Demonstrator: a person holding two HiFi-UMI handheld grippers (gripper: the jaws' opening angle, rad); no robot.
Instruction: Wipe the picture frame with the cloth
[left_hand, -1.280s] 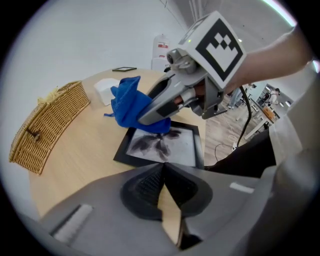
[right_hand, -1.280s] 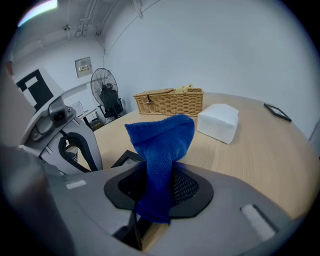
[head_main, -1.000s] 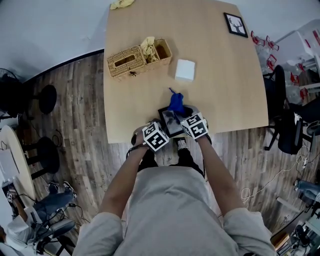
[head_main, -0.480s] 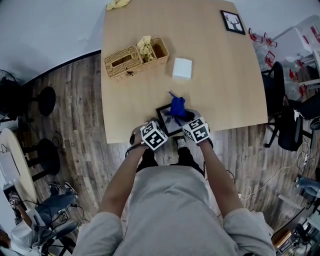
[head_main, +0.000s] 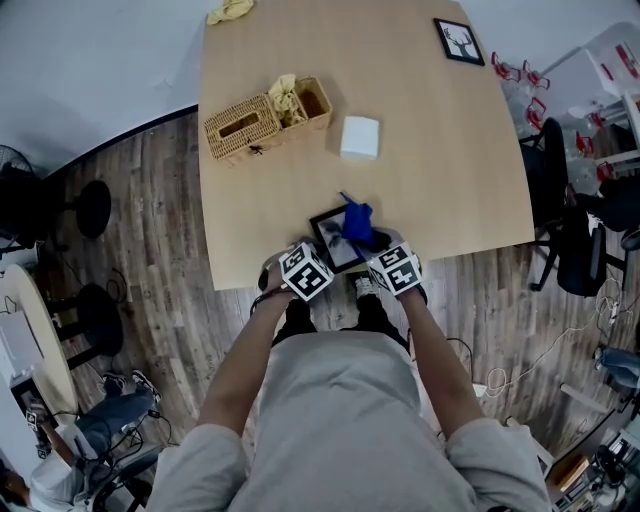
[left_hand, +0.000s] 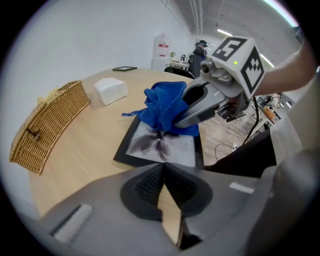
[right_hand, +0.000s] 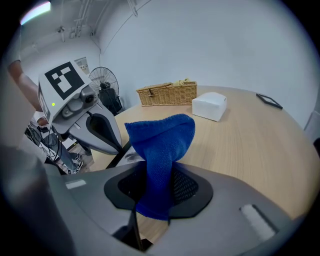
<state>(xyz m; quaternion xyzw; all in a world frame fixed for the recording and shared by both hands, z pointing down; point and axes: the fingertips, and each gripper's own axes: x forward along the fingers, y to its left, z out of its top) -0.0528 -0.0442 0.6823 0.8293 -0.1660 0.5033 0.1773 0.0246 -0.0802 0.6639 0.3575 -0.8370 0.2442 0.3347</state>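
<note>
Right gripper pinches the bunched blue terry cloth onto the black rectangular picture frame at the near edge of the pale wooden table. Left gripper: jaws pressed together, empty, just short of the frame.

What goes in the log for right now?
right gripper: shut on blue terry cloth | cloth: resting on black picture frame | left gripper: shut, empty, near frame's edge | frame: flat on light wooden table

Office-lab: swivel chair, floor cables, fan.

A grey short-sleeved shirt is worn; left tool and right tool are grey, black-padded.
</note>
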